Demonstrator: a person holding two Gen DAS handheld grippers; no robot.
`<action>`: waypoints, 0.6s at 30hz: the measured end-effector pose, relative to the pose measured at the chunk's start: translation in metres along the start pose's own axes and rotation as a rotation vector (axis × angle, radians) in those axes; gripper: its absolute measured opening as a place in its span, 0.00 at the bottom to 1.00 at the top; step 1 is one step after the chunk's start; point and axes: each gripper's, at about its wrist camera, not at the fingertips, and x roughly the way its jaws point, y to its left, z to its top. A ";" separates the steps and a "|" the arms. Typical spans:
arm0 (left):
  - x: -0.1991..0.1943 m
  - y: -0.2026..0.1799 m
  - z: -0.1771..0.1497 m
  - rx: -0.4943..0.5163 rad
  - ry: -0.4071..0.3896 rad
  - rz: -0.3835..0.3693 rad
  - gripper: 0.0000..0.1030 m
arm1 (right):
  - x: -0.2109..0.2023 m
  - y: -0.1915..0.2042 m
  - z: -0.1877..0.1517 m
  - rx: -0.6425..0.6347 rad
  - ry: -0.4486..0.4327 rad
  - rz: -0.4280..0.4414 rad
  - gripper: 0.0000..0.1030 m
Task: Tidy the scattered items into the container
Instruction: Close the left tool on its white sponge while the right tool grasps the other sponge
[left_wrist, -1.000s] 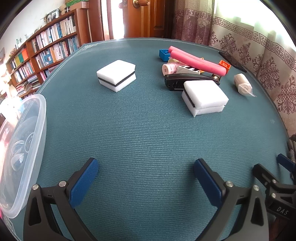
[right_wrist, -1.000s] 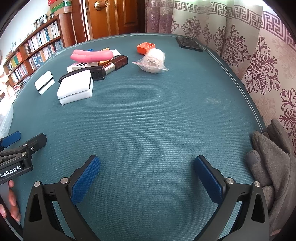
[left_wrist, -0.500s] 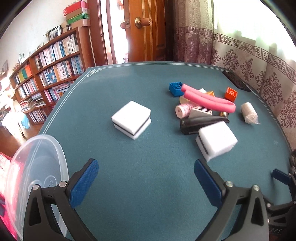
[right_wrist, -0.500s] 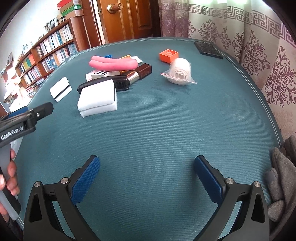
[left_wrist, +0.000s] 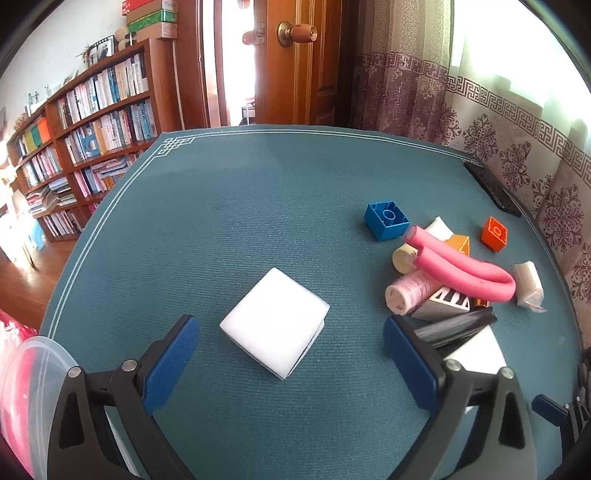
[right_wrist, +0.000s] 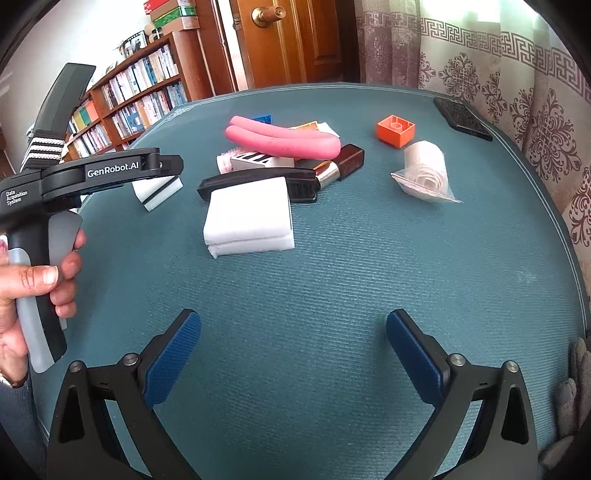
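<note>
The clear plastic container (left_wrist: 35, 384) showed only as a curved rim at the far left, outside the left gripper's (left_wrist: 291, 354) left finger and at the edge of the counter (left_wrist: 258, 206). That gripper's blue-padded fingers (left_wrist: 171, 363) stood wide apart, gripping nothing. Between them, a little ahead of the tips and touching neither, lay a white sponge block (left_wrist: 275, 326) with a dark middle layer, turned cornerwise. Beyond the right finger sat the clutter: a pink spool (left_wrist: 408, 295), a bent pink foam tube (left_wrist: 465, 266) lying over it, a blue brick (left_wrist: 386, 220) farther ahead, an orange brick (left_wrist: 495, 233), and a bagged white roll (left_wrist: 530, 284) at the far right.

In the right wrist view, a hand (right_wrist: 26, 291) at the left held the left gripper's handle, well outside the right gripper's (right_wrist: 293, 345) left finger. The right gripper's fingers (right_wrist: 173, 356) were likewise spread wide and empty above bare counter. Ahead of them and slightly left of centre lay a second white sponge (right_wrist: 249, 218), touching a black brush (right_wrist: 266, 182) behind it. A dark phone (right_wrist: 463, 119) lay far ahead to the right, and a grey glove (right_wrist: 576, 391) sat outside the right finger.
</note>
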 end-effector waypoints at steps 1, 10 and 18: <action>0.003 0.002 0.000 -0.013 0.010 -0.017 0.91 | 0.001 0.001 0.001 -0.001 0.001 0.003 0.98; 0.021 0.009 -0.005 -0.034 0.033 -0.040 0.69 | 0.014 0.009 0.022 0.004 -0.013 0.016 0.97; 0.019 0.015 -0.009 -0.053 0.006 -0.045 0.61 | 0.035 0.018 0.042 0.025 -0.030 -0.004 0.92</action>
